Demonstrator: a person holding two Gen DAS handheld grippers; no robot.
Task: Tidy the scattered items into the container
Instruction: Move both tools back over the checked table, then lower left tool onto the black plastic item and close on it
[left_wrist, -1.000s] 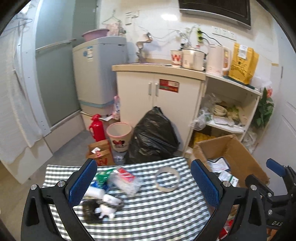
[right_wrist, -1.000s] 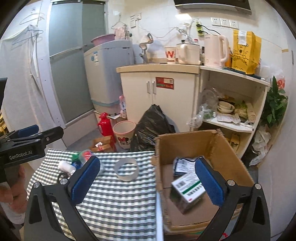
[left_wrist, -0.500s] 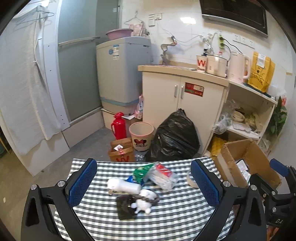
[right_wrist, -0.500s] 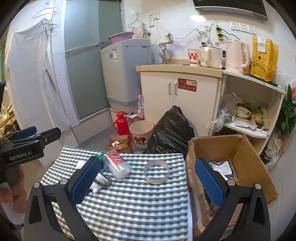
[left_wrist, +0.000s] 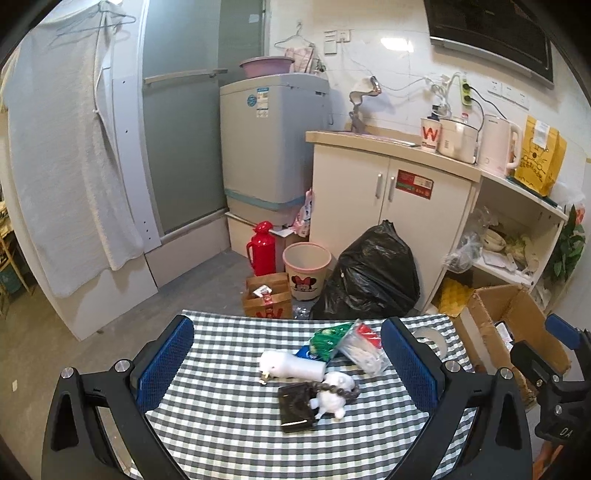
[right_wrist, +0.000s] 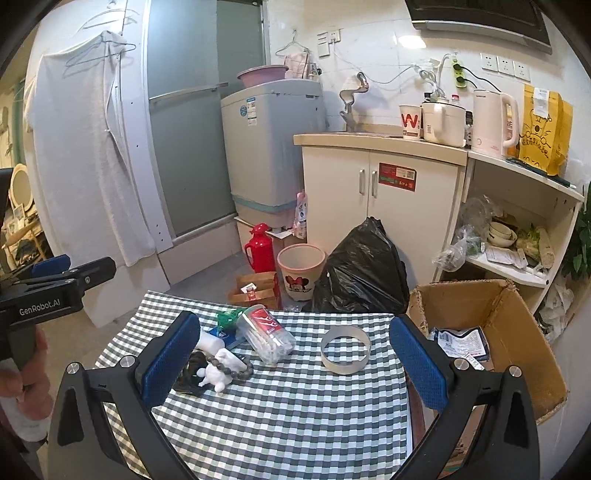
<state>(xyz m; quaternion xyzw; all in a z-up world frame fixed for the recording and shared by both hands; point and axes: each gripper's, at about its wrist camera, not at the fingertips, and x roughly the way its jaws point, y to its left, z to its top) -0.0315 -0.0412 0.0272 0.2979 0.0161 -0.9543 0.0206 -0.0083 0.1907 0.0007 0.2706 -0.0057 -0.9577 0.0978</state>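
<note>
Left gripper (left_wrist: 286, 363): I read its jaws spread wide, nothing between them, held over the checked desk (left_wrist: 229, 435). From left: white plug (left_wrist: 291, 369), black wallet (left_wrist: 295, 406) with a white figurine (left_wrist: 332, 400) and bead bracelet (left_wrist: 338, 389) on it, green packet (left_wrist: 327, 339), swab tub (right_wrist: 267, 332), tape ring (right_wrist: 345, 349) apart to the right. Right gripper (right_wrist: 295, 356): jaws likewise wide, empty. Box (right_wrist: 517, 332) just beside the desk's right edge, papers inside

Both wrist views face across the checked table (left_wrist: 229, 435) toward the kitchen cabinet (right_wrist: 376, 206) — left one nearer.
</note>
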